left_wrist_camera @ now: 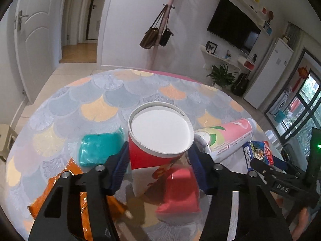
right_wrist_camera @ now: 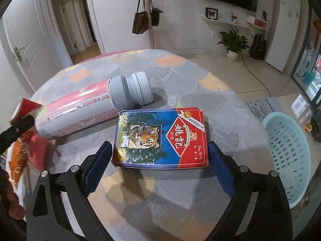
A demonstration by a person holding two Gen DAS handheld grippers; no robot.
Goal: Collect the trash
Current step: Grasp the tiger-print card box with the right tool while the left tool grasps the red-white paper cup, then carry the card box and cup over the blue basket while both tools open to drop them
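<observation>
From my left wrist, my left claw (left_wrist_camera: 158,156) straddles an upturned red paper cup (left_wrist_camera: 158,138) on the table (left_wrist_camera: 96,100) — the blue pads (left_wrist_camera: 120,164) sit right at its sides, but I cannot tell whether they press it. A teal packet (left_wrist_camera: 98,148) lies just left.

From my right wrist, my right claw (right_wrist_camera: 160,166) is spread wide, released, either side of a tiger-print card box (right_wrist_camera: 160,136) — pads clear of it. A capped tube (right_wrist_camera: 96,108) lies beside the box.

Round table (left_wrist_camera: 66,108) with fan-pattern cloth. Coat stand (left_wrist_camera: 160,30) with two bags at 12 o'clock, TV (left_wrist_camera: 234,24) at 2, potted plant (right_wrist_camera: 233,40) at 1, white door (left_wrist_camera: 34,46) at 10.
</observation>
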